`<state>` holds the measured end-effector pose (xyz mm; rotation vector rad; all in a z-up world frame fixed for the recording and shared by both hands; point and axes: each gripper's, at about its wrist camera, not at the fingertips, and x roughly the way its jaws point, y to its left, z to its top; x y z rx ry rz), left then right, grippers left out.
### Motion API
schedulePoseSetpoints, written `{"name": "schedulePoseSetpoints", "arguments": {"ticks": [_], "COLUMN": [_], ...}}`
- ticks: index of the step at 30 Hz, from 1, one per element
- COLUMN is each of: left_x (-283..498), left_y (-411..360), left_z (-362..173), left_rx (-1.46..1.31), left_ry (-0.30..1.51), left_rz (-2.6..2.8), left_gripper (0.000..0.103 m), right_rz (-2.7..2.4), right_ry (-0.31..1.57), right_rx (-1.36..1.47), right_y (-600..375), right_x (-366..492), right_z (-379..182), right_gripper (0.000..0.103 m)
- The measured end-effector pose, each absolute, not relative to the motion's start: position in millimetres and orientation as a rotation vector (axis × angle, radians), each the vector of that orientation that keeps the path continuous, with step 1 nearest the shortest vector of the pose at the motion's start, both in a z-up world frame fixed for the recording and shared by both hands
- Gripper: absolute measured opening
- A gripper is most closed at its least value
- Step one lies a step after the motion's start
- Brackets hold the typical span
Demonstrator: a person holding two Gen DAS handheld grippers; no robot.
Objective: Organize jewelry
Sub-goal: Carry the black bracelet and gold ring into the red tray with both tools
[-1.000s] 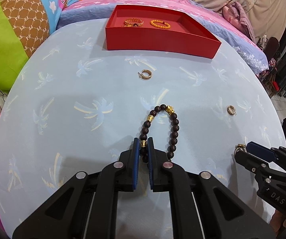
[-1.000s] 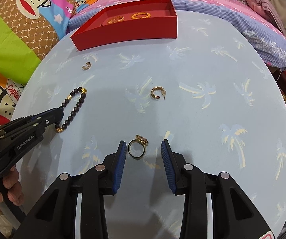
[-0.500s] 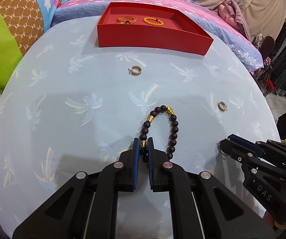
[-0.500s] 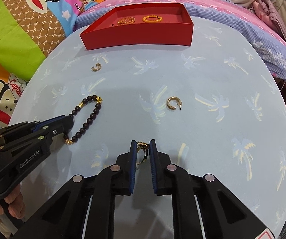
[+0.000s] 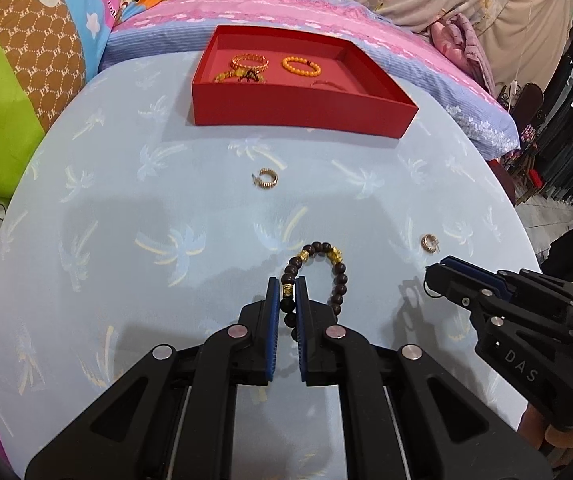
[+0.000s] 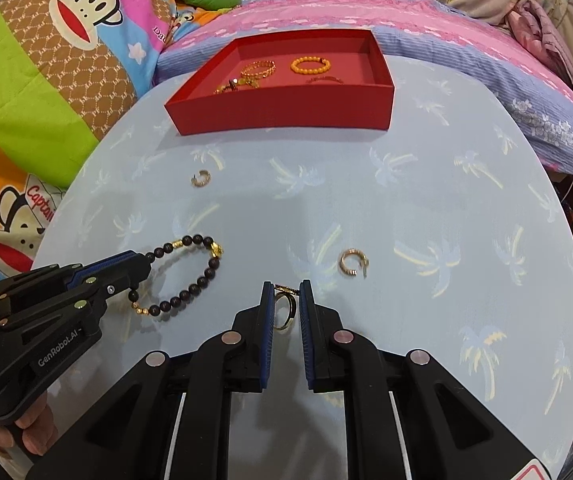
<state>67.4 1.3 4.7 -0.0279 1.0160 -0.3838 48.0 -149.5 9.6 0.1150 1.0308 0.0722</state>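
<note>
Left hand-held gripper [image 5: 287,294] clamps dark bead bracelet [image 5: 318,276]; right hand-held gripper [image 6: 286,300] clamps gold ring [image 6: 285,309]

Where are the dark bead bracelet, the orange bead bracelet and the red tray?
dark bead bracelet [image 5: 341,279], left wrist view, on its right-side beads.
orange bead bracelet [image 5: 301,66], left wrist view, on its near beads.
red tray [image 5: 298,110], left wrist view, on its front wall.
</note>
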Motion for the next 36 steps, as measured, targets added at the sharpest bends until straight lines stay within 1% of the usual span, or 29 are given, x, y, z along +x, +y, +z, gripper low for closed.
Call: {"name": "schedulePoseSetpoints", "arguments": {"ticks": [13, 18, 28, 36], "left_x": [100, 124, 209, 279], "left_y": [-14, -21, -47, -64], "left_z": [45, 65, 98, 87], "left_rx": [-0.016, -0.005, 0.0, -0.003], "left_ry": [0.916, 0.866, 0.779, 0.786], "left_rz": [-0.42, -0.43, -0.455, -0.474], "left_gripper": [0.008, 0.008, 0.008, 0.008], "right_rz": [0.11, 0.118, 0.092, 0.061], "right_ry": [0.957, 0.928, 0.899, 0.918], "right_rx": [0.114, 0.133, 0.141, 0.154], "right_y": [-142, -148, -171, -188], "right_x": [94, 126, 217, 289], "right_z": [37, 51, 69, 56], "right_gripper": [0.012, 0.012, 0.012, 0.012]}}
